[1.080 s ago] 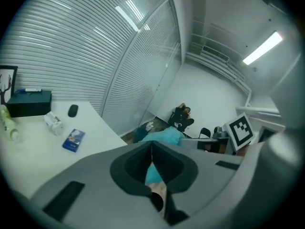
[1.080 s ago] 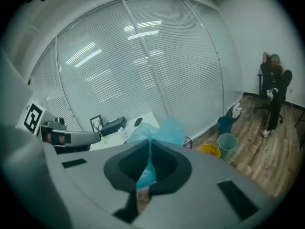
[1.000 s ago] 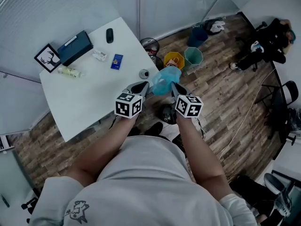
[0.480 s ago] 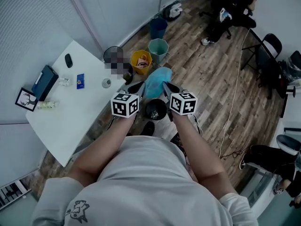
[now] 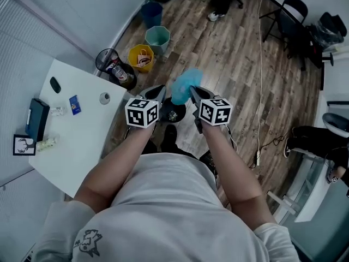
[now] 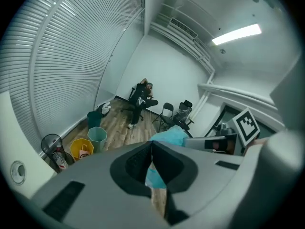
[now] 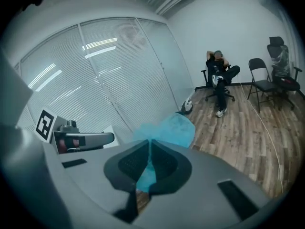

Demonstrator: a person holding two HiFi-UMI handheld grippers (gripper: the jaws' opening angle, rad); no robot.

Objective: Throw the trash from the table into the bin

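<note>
- left gripper [image 5: 161,91] and right gripper [image 5: 193,91]: jaws closed, both pinching the blue bag [image 5: 187,82].
- table [image 5: 82,146] now sits farther left in the head view than before.

frame [image 5: 23,144] seen just beside dark box [image 5: 37,119] | mouse [image 5: 55,84] set apart | folding chair [image 5: 289,15] stood on wood floor [image 5: 218,53] | cable [image 5: 260,64] laid across it
</note>
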